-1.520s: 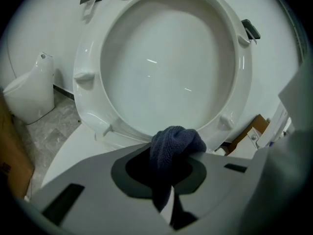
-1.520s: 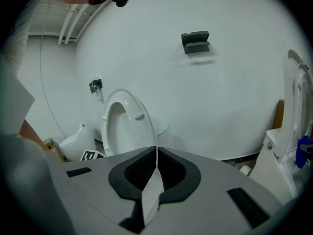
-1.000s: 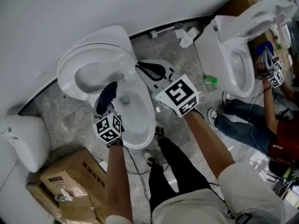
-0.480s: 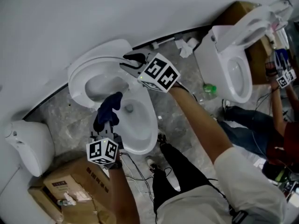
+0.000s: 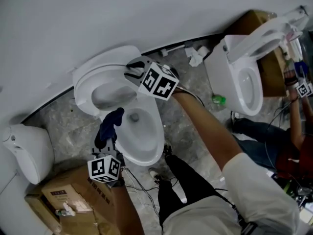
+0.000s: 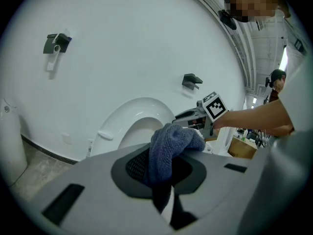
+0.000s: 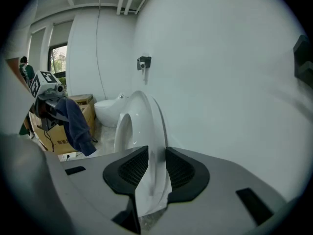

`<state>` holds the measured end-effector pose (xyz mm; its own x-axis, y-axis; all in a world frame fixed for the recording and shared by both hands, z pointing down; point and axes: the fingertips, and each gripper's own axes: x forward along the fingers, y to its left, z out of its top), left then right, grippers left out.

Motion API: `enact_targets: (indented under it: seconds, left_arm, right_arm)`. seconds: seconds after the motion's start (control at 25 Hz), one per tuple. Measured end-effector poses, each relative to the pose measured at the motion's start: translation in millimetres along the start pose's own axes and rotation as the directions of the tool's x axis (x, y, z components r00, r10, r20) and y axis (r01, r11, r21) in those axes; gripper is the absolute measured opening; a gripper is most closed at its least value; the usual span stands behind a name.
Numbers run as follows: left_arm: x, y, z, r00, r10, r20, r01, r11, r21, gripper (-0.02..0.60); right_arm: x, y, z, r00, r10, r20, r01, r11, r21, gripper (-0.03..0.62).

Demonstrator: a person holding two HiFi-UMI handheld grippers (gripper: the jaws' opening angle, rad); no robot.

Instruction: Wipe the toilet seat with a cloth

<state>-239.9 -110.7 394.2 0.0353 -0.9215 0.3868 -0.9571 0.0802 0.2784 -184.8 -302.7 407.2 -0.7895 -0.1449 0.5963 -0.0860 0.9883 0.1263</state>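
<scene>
Clamps the left gripper [image 6: 164, 182] on a dark blue cloth [image 6: 172, 145], held up over the rim of the toilet bowl [image 5: 157, 131]. Opens the jaws of the right gripper [image 7: 151, 180] around the edge of the raised toilet seat [image 7: 143, 124] (tipped up toward the wall [image 7: 220, 82]), with that edge standing between them.

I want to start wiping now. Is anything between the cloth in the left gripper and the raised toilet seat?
Nothing visible stands between the cloth and the raised seat. The right gripper is at the seat's side edge, its jaws opening astride that edge, off the cloth's path.
</scene>
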Motion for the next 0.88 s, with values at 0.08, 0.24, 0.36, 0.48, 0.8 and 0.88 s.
enact_targets:
  seconds: [0.08, 0.24, 0.36, 0.48, 0.8, 0.88]
  left_arm:
    - [-3, 0, 0, 1.000, -0.004, 0.003, 0.004, 1.000, 0.005, 0.041]
    - [-14, 3, -6, 1.000, -0.003, 0.001, 0.003, 1.000, 0.013, 0.041]
    - [-27, 7, -11, 1.000, -0.002, -0.001, 0.002, 1.000, 0.027, 0.041]
    - [-45, 20, -12, 0.999, 0.034, 0.027, -0.034, 0.999, 0.002, 0.041]
    - [-109, 48, -25, 0.986, 0.149, 0.075, -0.147, 0.989, -0.027, 0.041]
    - [-122, 50, -26, 0.983, 0.164, 0.086, -0.162, 0.986, -0.032, 0.041]
  right_arm:
    - [0, -2, 4, 1.000, -0.021, -0.007, 0.020, 1.000, -0.024, 0.127]
    - [-5, 5, 3, 0.999, -0.033, -0.006, 0.033, 0.999, -0.010, 0.127]
    - [-14, 17, 0, 1.000, 0.015, 0.005, -0.015, 0.999, 0.046, 0.129]
    - [-26, 28, -1, 0.999, 0.041, 0.012, -0.042, 0.997, 0.065, 0.129]
    - [-48, 59, -9, 1.000, 0.010, -0.026, -0.010, 0.999, 0.036, 0.127]
    - [-54, 68, -12, 0.999, -0.004, -0.034, 0.005, 0.999, 0.036, 0.127]
